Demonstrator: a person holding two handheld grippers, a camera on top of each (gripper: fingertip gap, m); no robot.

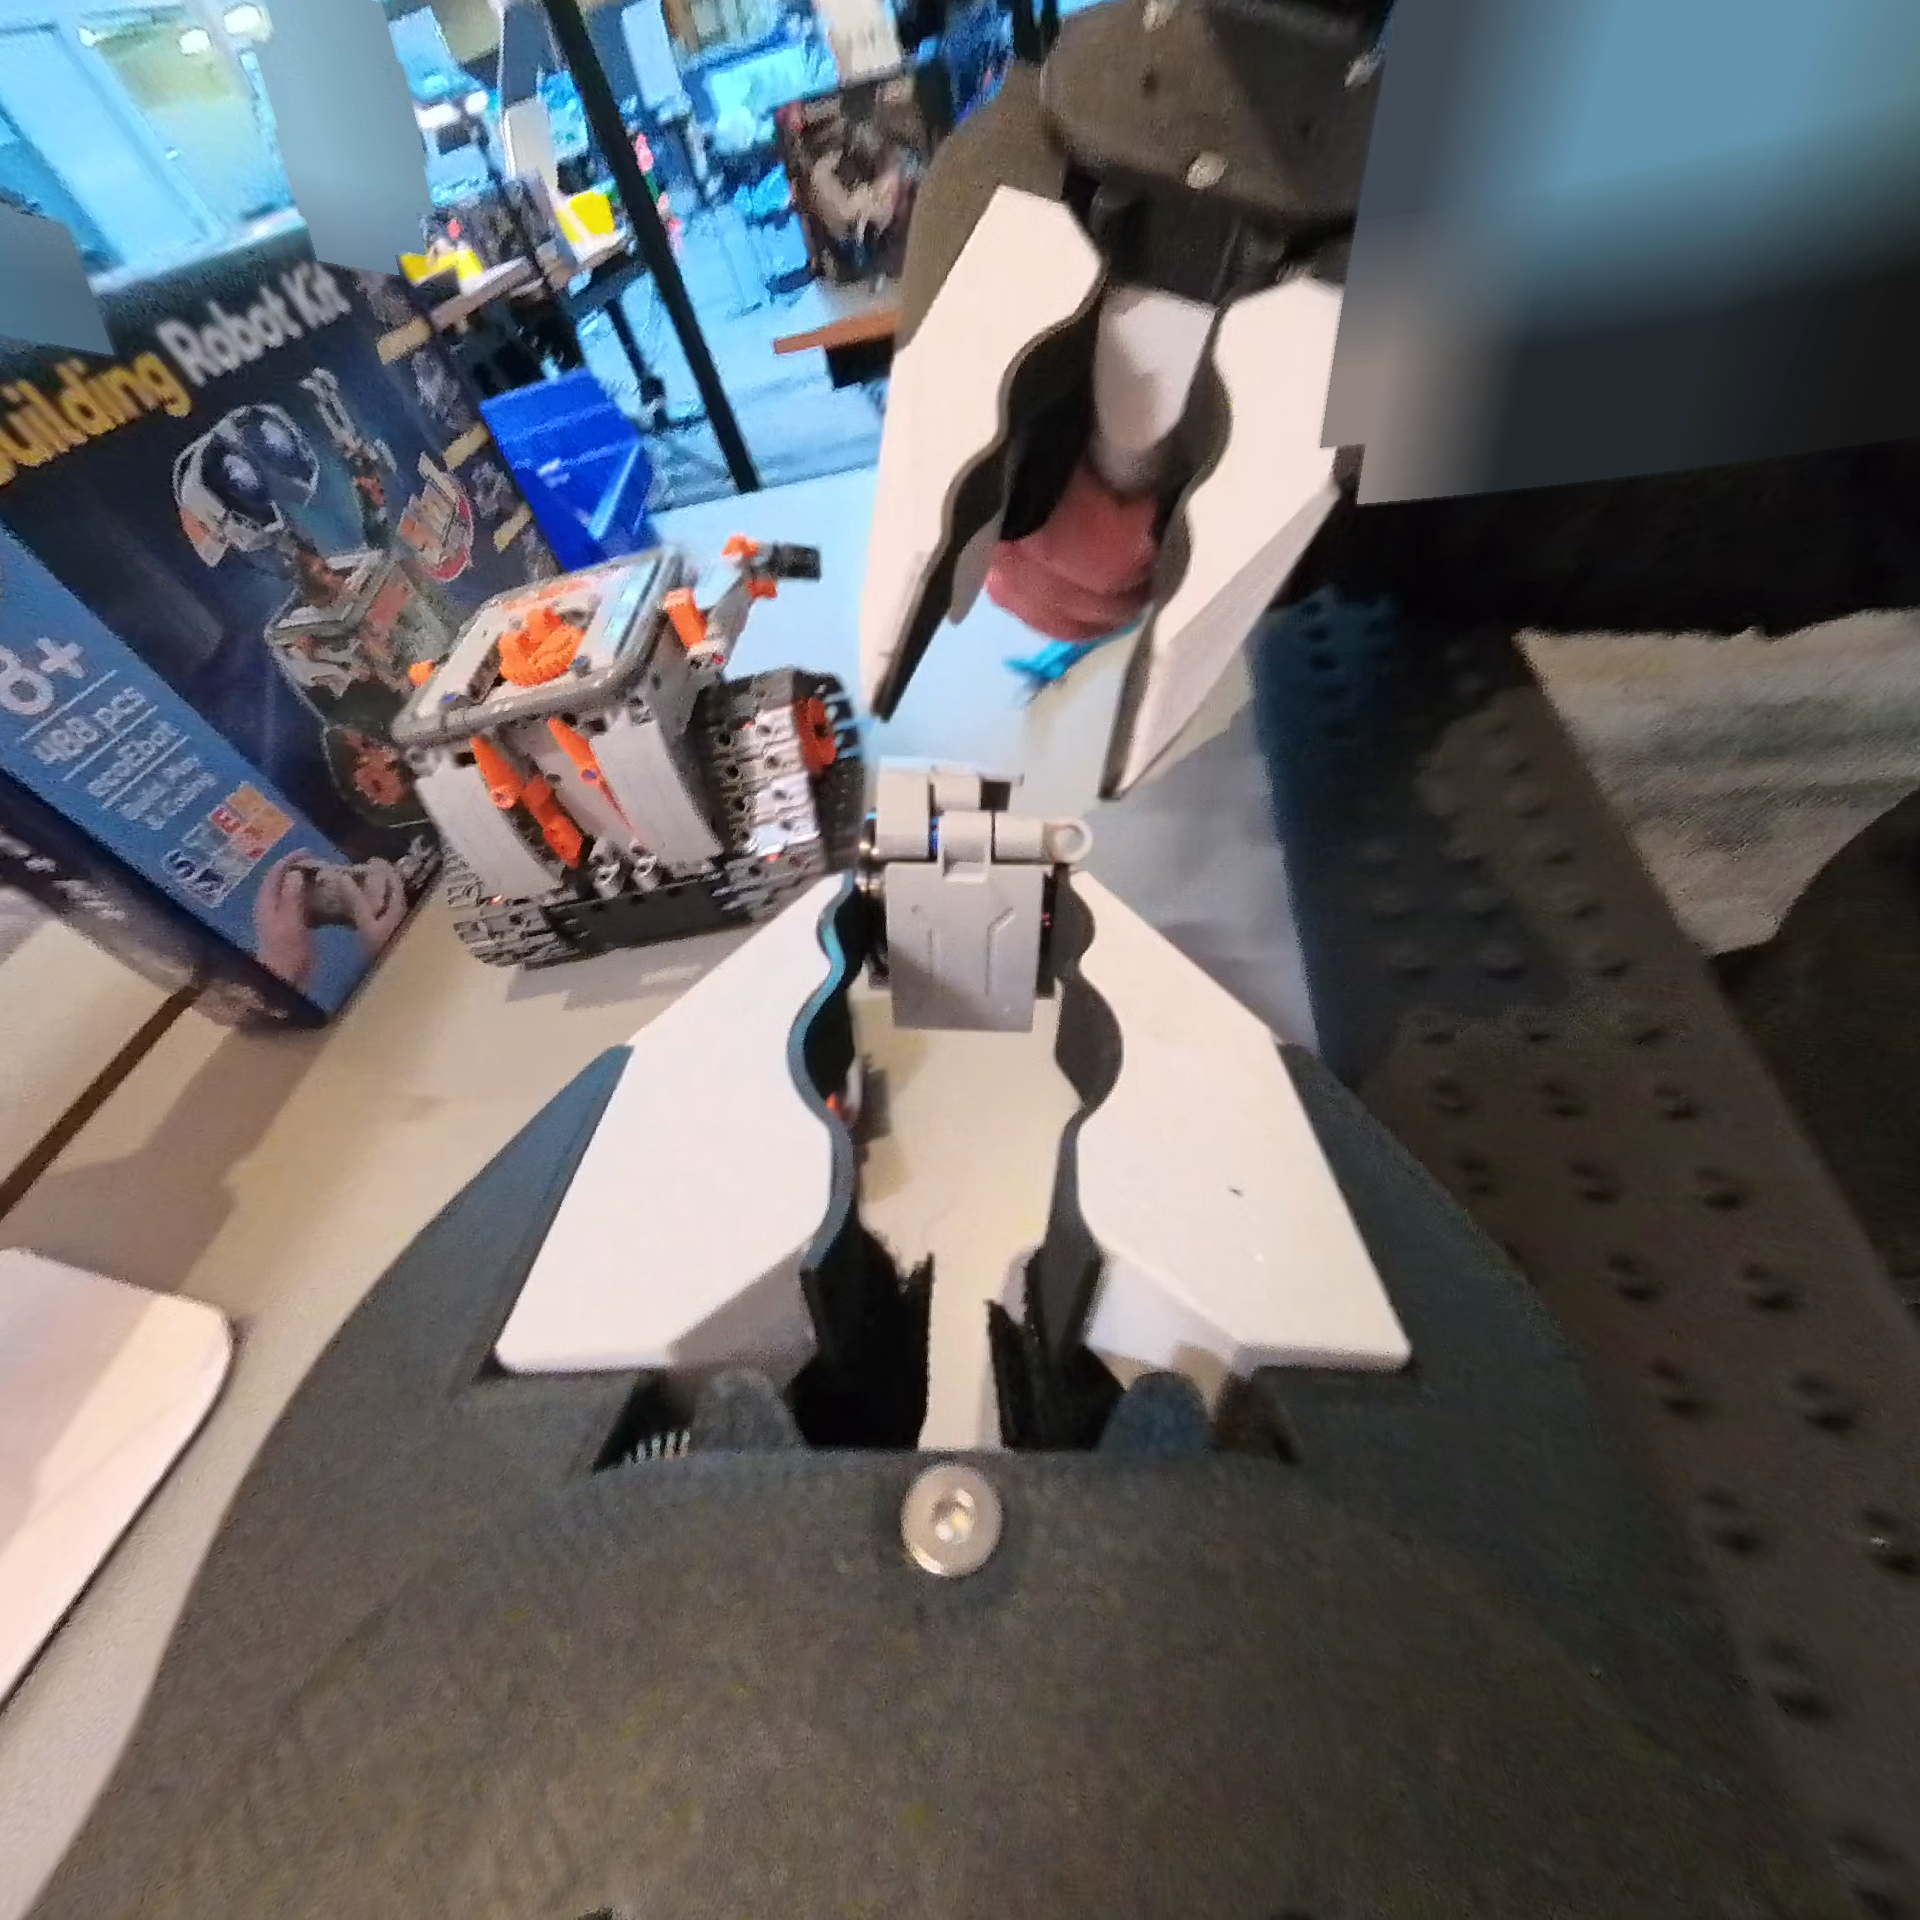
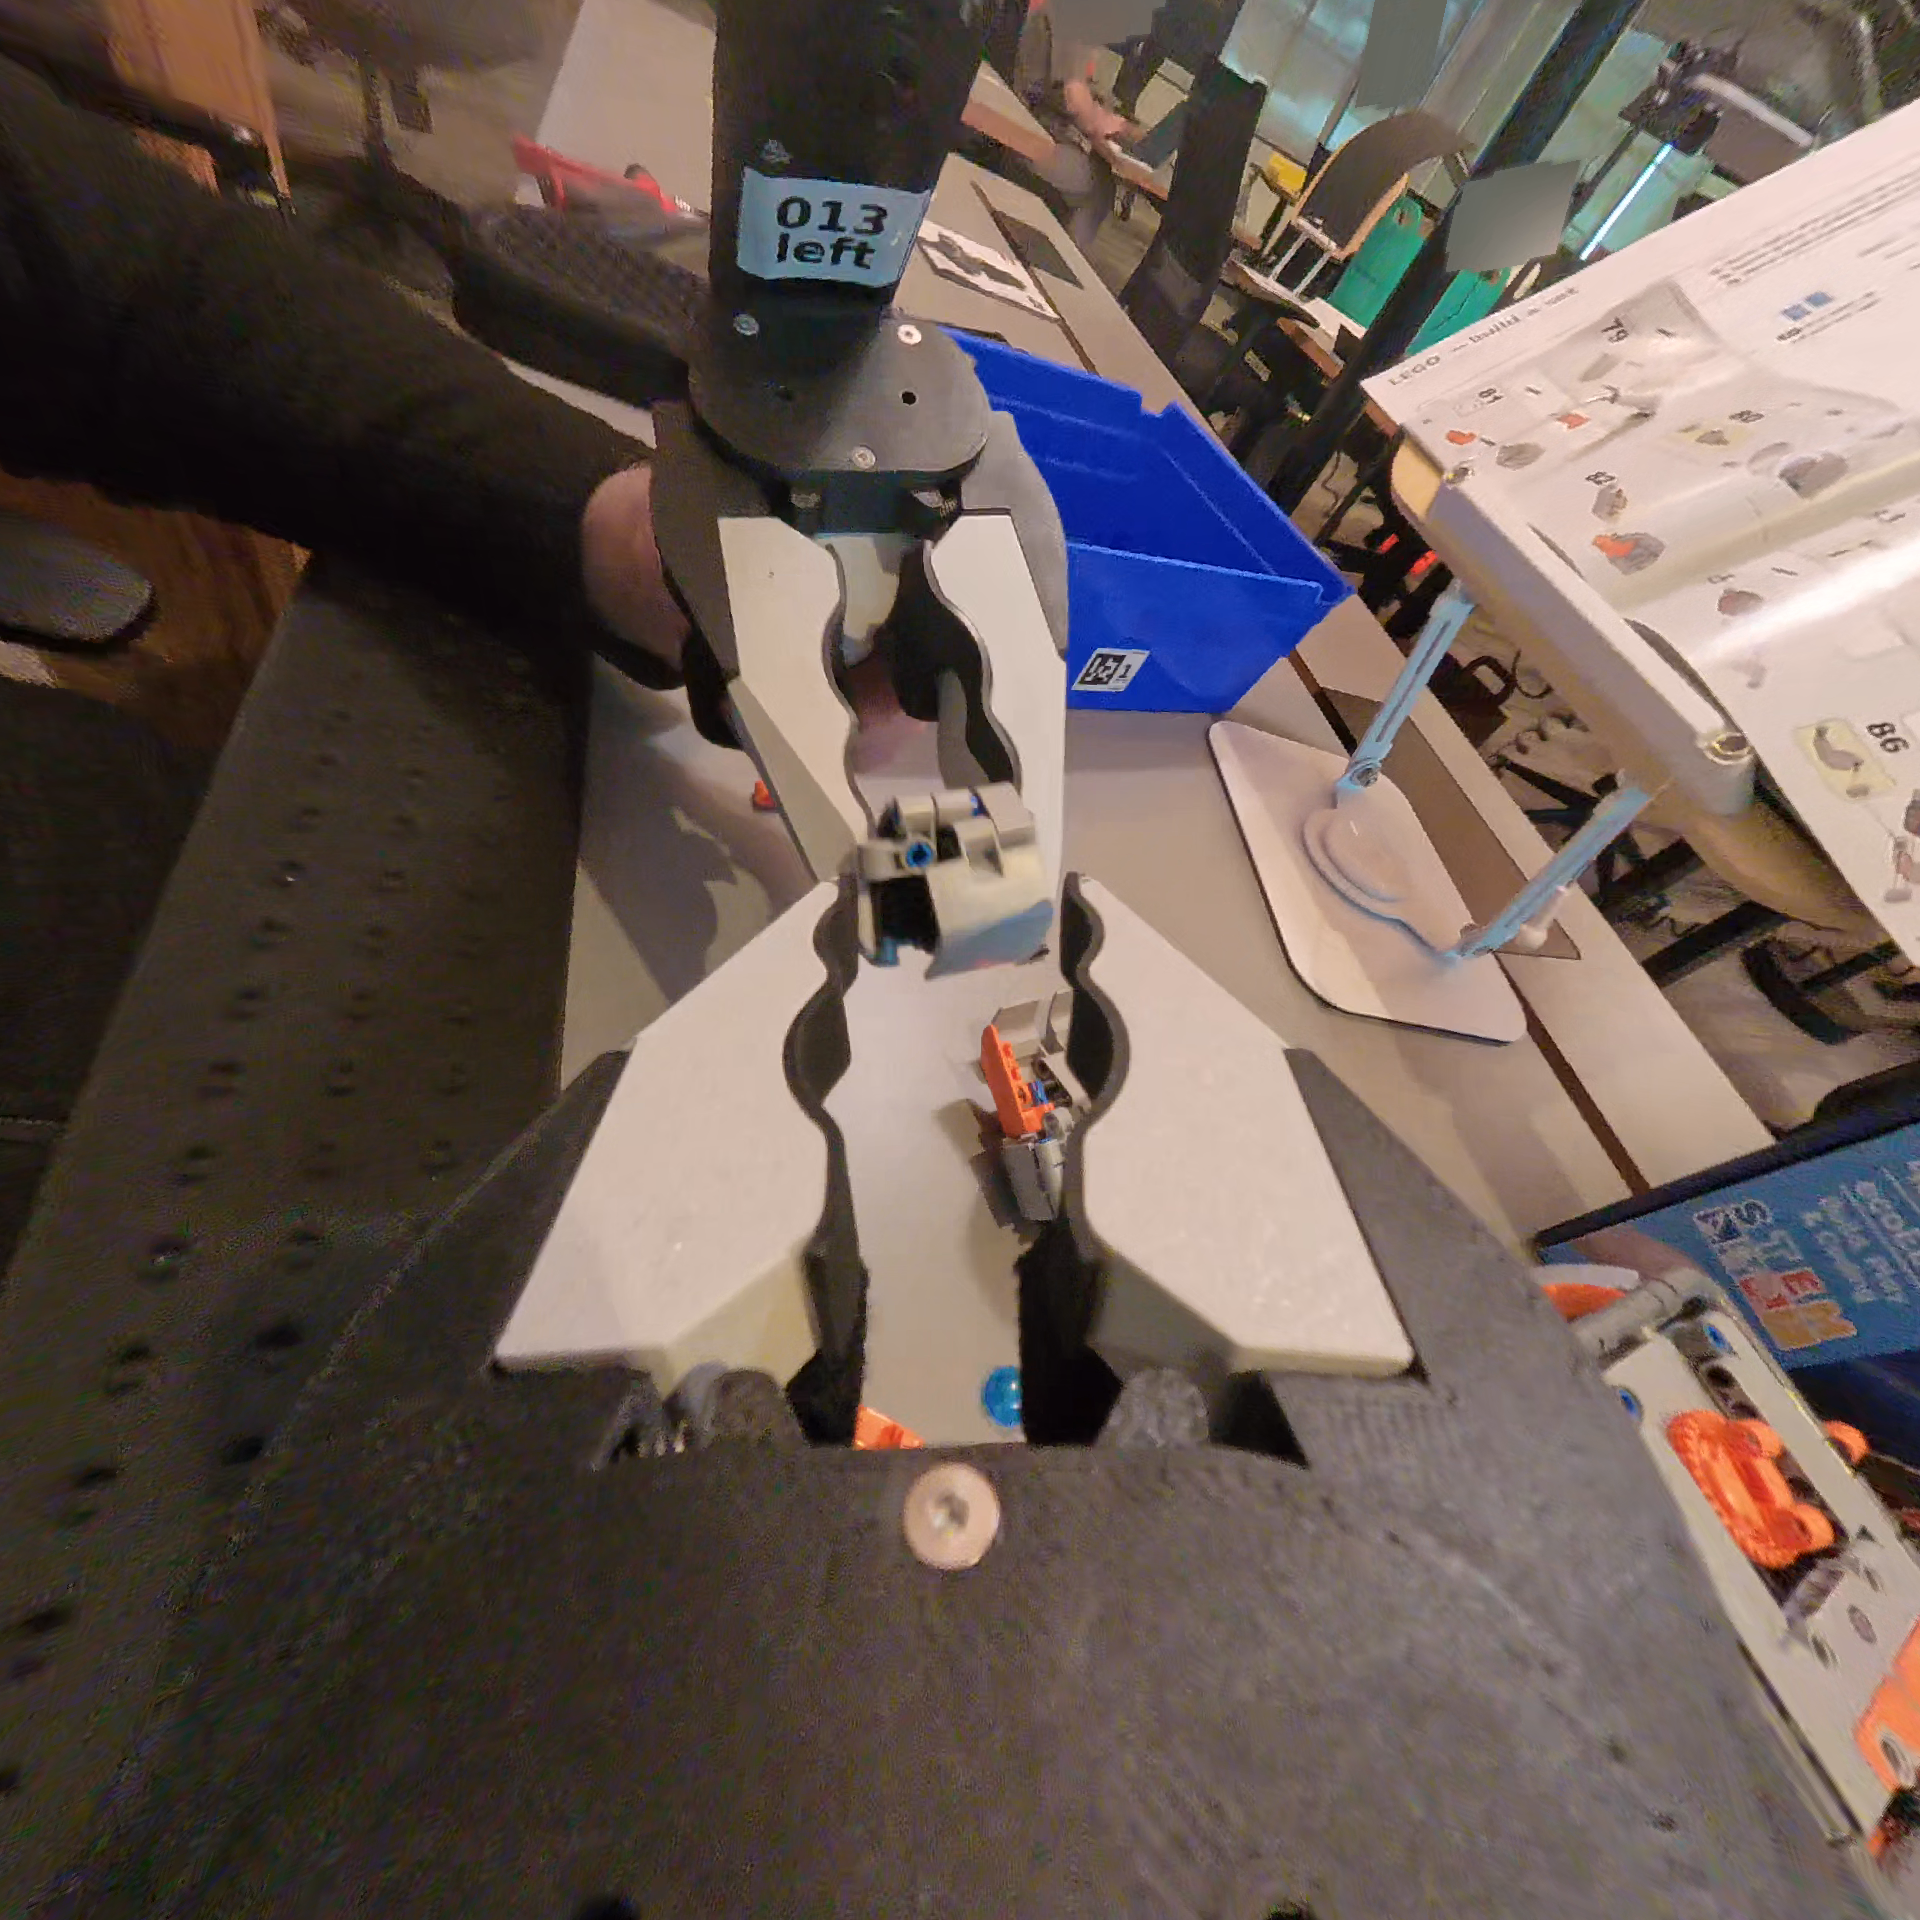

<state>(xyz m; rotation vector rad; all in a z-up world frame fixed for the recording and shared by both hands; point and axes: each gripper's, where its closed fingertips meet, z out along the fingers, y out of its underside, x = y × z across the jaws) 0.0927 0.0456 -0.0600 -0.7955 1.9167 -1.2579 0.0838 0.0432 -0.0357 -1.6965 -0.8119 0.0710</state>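
Observation:
My left gripper (image 1: 966, 894) is shut on a small grey brick assembly (image 1: 961, 956) with a hinged top and holds it above the table. In the right wrist view the left gripper (image 2: 956, 842) comes down from the top with the same assembly (image 2: 987, 883) in its tips. My right gripper (image 2: 954, 896) is open, its tips on either side of the assembly and very close to it; I cannot tell if they touch. In the left wrist view the right gripper (image 1: 997, 748) reaches in from above. A small orange and grey part (image 2: 1023, 1122) lies on the table below.
A grey and orange tracked robot model (image 1: 623, 769) stands left beside its blue box (image 1: 208, 623). A blue bin (image 2: 1143, 540) sits at the back. An instruction booklet (image 2: 1714, 416) rests on a white-based stand (image 2: 1351, 883). A black perforated board (image 1: 1558, 1039) borders the table. Only a small space, under 4 cm, lies between the two pairs of fingers.

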